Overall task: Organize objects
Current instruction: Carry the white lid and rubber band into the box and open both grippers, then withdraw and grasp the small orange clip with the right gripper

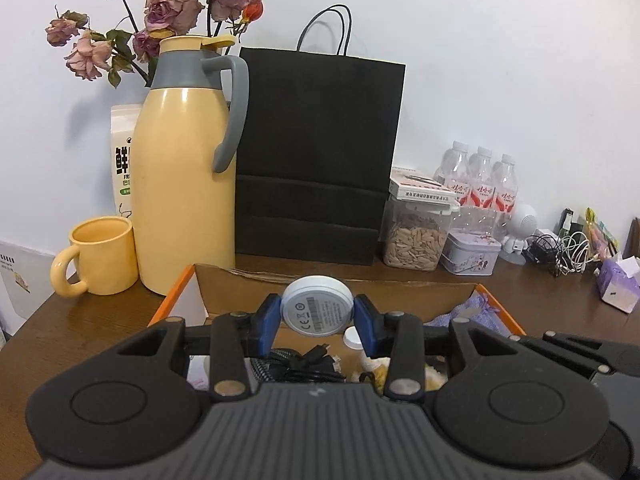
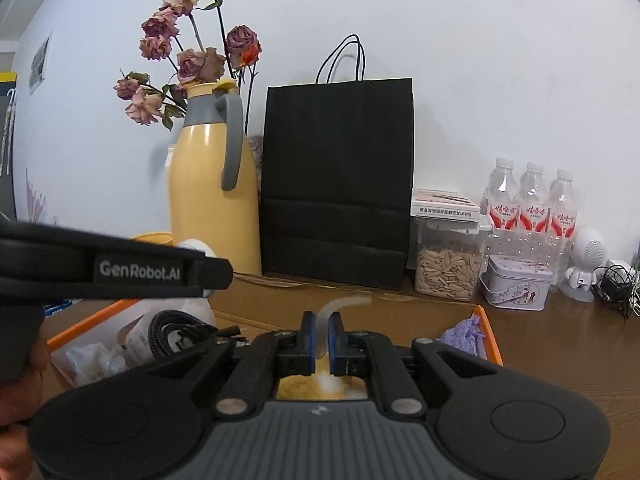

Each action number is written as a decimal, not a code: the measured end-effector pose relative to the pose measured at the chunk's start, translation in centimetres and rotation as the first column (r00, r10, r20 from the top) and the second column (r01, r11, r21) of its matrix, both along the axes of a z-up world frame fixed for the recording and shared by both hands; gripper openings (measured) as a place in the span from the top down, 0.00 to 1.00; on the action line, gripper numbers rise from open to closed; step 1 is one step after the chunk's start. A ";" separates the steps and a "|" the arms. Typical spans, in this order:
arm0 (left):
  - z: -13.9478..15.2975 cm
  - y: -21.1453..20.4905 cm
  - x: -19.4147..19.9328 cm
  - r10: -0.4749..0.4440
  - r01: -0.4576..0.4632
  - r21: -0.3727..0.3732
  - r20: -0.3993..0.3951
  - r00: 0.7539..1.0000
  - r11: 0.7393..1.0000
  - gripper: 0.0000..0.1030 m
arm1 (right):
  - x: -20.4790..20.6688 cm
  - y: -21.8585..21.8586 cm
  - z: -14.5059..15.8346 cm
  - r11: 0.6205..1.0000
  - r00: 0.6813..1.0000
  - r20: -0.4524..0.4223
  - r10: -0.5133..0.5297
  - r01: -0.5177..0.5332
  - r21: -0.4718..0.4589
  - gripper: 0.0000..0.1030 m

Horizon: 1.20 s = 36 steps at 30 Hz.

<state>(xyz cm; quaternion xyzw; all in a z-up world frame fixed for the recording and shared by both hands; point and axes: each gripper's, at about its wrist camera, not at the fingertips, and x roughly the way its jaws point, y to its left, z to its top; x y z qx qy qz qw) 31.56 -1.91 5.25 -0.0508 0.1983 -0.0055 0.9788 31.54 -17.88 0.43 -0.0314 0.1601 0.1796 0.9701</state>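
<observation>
My left gripper (image 1: 317,314) is shut on a round white device (image 1: 316,306) with a printed label, held above an open cardboard box with orange edges (image 1: 172,300). In the box lie black cables (image 1: 304,366), a white cap (image 1: 352,337) and a purple pouch (image 1: 468,310). My right gripper (image 2: 321,338) is shut on a thin translucent white strip (image 2: 340,306) that curves up from between the blue pads, over the same box (image 2: 490,336). The left gripper's body (image 2: 120,270) crosses the right wrist view at the left.
At the back stand a yellow thermos jug (image 1: 184,184), a yellow mug (image 1: 100,256), dried roses (image 1: 160,20), a black paper bag (image 1: 316,156), a jar of seeds (image 1: 416,240), a tin (image 1: 472,254), water bottles (image 1: 480,184), chargers and cables (image 1: 560,248).
</observation>
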 end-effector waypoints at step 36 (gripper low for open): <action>0.0 3.7 -7.9 -0.003 0.005 -0.026 0.081 0.997 1.000 0.00 | -7.4 -2.2 0.0 0.999 1.000 -0.019 0.021 -0.021 -0.024 0.00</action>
